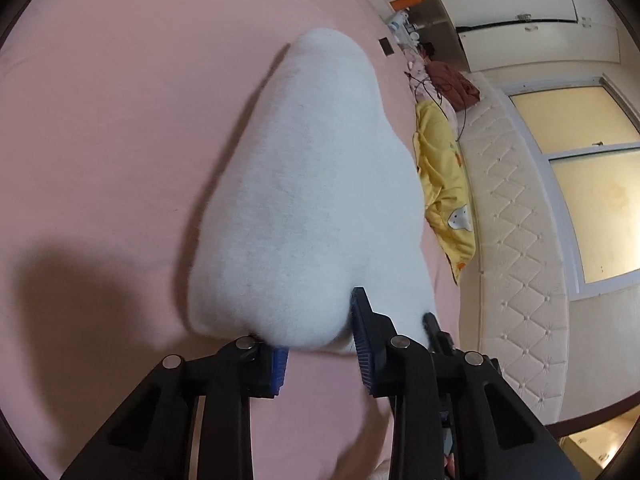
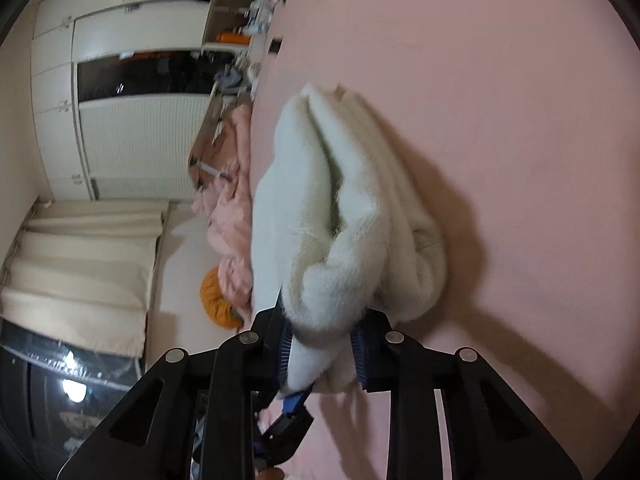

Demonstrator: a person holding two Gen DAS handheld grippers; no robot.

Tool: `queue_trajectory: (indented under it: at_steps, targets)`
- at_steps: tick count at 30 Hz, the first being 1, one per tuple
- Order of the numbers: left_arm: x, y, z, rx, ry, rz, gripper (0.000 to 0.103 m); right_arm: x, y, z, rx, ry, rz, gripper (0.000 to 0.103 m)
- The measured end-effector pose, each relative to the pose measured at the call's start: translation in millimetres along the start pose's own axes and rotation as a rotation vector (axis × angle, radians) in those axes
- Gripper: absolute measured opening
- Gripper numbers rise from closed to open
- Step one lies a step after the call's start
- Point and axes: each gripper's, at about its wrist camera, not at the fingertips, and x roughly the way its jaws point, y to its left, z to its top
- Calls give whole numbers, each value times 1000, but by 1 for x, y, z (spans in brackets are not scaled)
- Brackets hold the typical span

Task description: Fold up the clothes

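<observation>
Both grippers clamp the near edge of the white fluffy garment, which lies bunched on the pink bed. Left gripper: jaws closed on the fuzzy hem, blue pads pressing fabric. Right gripper: jaws closed on a thick rolled fold of the same garment. Step in hand looks like lifting the edge to carry it over for a fold. To do it well: raise both ends together, keep the edge taut between the grippers, carry it level, and lay it flat without dragging the bulk.
</observation>
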Motion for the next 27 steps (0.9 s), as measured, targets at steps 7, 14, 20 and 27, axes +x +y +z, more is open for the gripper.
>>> queue_trajectory:
  at_steps: [7, 14, 20, 27]
  targets:
    - [-5, -9, -2, 26, -8, -20, 51, 7, 1, -8, 23, 108, 24, 62]
    - [1, -3, 0, 57, -12, 23, 28, 16, 15, 6, -64, 56, 20, 16]
    - [-6, 2, -2, 47, -1, -2, 39, 2, -5, 2, 51, 34, -25, 41]
    - [-12, 6, -2, 84, -19, 33, 20, -30, 0, 22, -7, -81, 22, 16]
